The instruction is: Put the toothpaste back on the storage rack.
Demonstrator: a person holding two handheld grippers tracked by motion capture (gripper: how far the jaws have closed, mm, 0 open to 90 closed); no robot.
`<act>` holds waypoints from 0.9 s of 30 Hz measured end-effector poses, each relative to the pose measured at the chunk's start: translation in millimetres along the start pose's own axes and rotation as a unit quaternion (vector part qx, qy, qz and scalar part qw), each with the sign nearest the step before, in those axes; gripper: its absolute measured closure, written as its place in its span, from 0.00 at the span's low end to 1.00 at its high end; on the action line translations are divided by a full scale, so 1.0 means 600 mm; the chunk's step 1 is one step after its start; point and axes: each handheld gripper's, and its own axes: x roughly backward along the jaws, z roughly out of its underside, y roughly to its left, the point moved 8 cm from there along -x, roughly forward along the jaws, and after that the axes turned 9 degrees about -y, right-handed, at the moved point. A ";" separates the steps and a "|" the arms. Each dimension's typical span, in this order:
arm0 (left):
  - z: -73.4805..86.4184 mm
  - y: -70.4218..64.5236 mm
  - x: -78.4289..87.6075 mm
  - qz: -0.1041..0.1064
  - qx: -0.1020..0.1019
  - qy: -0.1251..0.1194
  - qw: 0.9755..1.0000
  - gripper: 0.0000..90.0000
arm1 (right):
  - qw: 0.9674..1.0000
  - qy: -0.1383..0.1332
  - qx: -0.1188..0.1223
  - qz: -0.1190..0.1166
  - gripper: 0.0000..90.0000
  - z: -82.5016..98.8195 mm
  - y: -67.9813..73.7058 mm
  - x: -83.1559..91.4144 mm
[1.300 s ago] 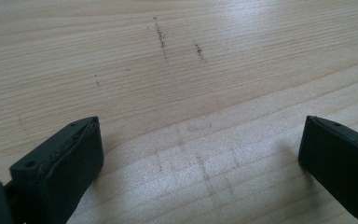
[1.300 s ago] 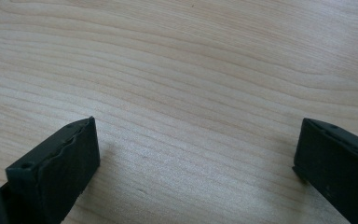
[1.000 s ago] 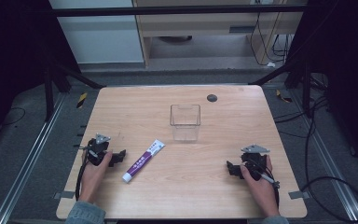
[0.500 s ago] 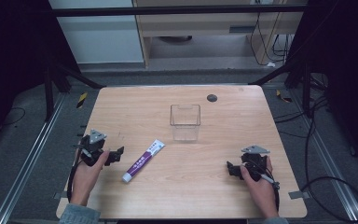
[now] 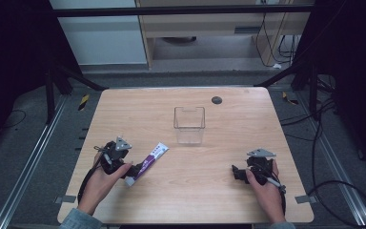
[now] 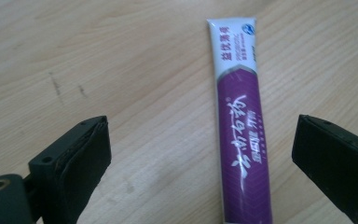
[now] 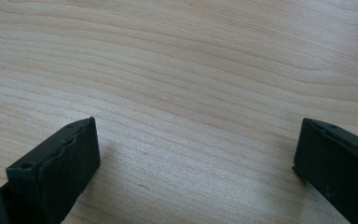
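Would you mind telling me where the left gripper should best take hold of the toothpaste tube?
Probably across the purple middle of the tube, from above. It lies flat on the table, narrow and long, and the left gripper is open with its jaws either side of it. Closing across the width should hold it.

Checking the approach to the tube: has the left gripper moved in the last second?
Yes. The left gripper has slid rightward toward the toothpaste tube, which lies as before near the clear box; its open jaws now straddle it.
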 end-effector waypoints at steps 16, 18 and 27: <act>-0.017 -0.022 -0.023 0.048 -0.026 0.055 0.997 0.14 | 1.000 0.000 0.000 0.000 0.00 0.000 0.000 0.000; -0.018 -0.023 -0.023 0.049 -0.028 0.061 0.997 0.16 | 1.000 0.000 0.000 0.000 0.00 0.000 0.000 0.000; -0.022 -0.029 -0.029 0.058 -0.040 0.096 0.993 0.27 | 1.000 0.000 0.000 0.000 0.00 0.000 0.000 0.000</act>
